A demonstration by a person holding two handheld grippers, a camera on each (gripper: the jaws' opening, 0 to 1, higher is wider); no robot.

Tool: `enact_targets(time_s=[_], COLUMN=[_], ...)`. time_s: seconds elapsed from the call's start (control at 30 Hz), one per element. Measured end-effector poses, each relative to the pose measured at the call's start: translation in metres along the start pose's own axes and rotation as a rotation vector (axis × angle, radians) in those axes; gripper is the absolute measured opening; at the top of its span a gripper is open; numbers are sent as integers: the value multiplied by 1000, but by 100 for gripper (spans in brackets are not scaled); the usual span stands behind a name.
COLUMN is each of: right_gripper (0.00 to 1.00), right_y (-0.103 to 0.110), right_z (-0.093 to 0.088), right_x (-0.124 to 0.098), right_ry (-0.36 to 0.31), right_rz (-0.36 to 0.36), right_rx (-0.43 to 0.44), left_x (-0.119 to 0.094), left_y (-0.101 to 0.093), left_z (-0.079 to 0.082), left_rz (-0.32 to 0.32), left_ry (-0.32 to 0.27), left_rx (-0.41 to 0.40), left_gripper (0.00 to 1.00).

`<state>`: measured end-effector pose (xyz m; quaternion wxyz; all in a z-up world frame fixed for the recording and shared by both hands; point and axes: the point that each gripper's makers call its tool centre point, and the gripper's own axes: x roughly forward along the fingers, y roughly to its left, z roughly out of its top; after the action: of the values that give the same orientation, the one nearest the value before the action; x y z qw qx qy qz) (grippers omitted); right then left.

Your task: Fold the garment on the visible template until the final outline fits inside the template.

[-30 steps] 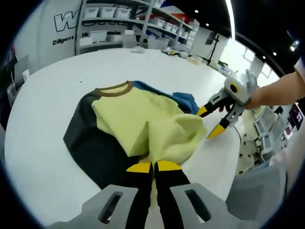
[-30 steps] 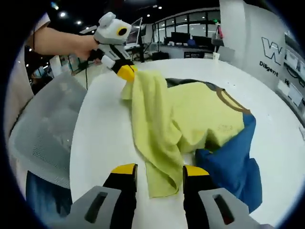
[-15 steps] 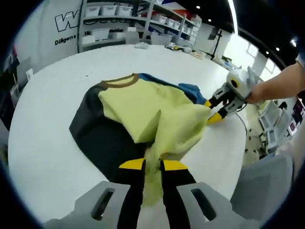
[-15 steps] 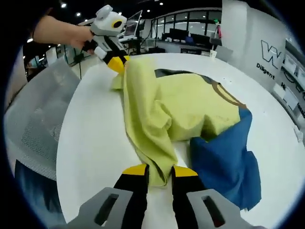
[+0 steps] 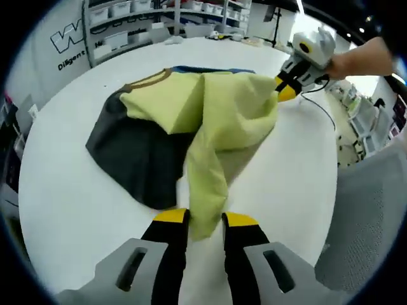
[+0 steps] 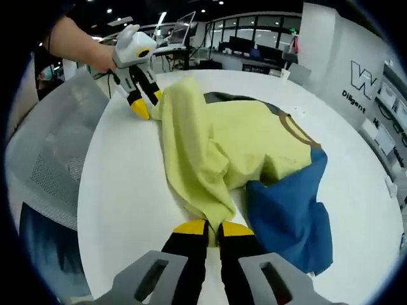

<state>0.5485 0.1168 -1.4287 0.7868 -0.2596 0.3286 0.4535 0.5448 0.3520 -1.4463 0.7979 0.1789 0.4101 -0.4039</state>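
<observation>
Where shelves (image 5: 159, 13) line walls, white round table (image 5: 76, 203) under garment (image 5: 216, 121).

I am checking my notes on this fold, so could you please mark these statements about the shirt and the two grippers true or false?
1. Both grippers are shut on the yellow hem of the shirt. True: the right gripper and the left gripper each pinch it.
2. The shirt lies on a wooden floor. False: it lies on a round white table.
3. One sleeve of the shirt is blue. True.
4. The collar is red. False: it is brown.
5. The dark sleeve is lifted off the table. False: it lies flat on it.
</observation>
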Motion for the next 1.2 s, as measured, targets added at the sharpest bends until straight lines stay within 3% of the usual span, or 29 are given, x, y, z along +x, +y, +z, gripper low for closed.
enact_targets(time_s=[0.1,0.33,0.57,0.83,1.03,1.2], right_gripper=[0,0,0,0,0,0], right_y=[1,1,15,51,84,106], right_z=[1,7,6,-7,-24,-38], right_x=[-6,-25,-46,-52,-43,-34], right_ry=[4,33,66,128,176,206], right_rz=[-6,-26,0,66,128,176], right_rx=[-40,-202,-346,-471,-478,-436], left_x=[-1,-22,-52,-59,-63,-61], left_y=[0,-5,-18,-34,-49,-55], left_z=[2,7,7,-20,-43,-67], left_rz=[-15,-63,-118,-134,-148,-143], left_ry=[1,-16,-21,37,69,134], left_rx=[11,-17,-21,9,-31,-15], left_gripper=[1,1,1,1,1,2])
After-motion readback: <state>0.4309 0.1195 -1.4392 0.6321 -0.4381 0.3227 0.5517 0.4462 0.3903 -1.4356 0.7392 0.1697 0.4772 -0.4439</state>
